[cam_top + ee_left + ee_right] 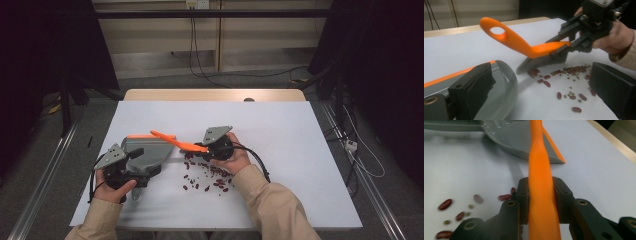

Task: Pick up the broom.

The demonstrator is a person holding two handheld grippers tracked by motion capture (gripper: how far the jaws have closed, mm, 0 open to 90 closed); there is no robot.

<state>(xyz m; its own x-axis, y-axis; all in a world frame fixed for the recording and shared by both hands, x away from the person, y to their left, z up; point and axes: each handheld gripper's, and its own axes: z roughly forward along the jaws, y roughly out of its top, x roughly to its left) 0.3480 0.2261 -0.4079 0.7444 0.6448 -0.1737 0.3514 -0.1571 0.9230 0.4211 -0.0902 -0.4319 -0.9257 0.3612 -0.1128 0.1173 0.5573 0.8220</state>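
Dark red beans (207, 175) and smaller greenish ones lie scattered on the white tabletop (280, 150), nearest the person, between the two forearms. Just beyond them, the right hand-held gripper (206, 148) has its jaws clamped tight on the orange handle of a small brush (529, 46); the grey bristles touch the tabletop at the edge of the bean scatter. To the left, the left hand-held gripper (134, 161) holds the grey dustpan (150, 150) by its handle end, jaws closed on it as far as I can tell from the high view, with the pan's orange-trimmed lip lying flat and its mouth turned toward the beans. A bare gap of tabletop separates the lip from the nearest beans.

The risks, as I judge them: the beans are round and hard, so a quick stroke could flick them past the pan or off the table edge rather than into it. The brush sits at the far side of the scatter, so most beans lie outside its path and may be left behind. If the pan's lip lifts or slides under the push, beans could roll beneath it. The long handle is gripped low, so it could twist between the jaws.
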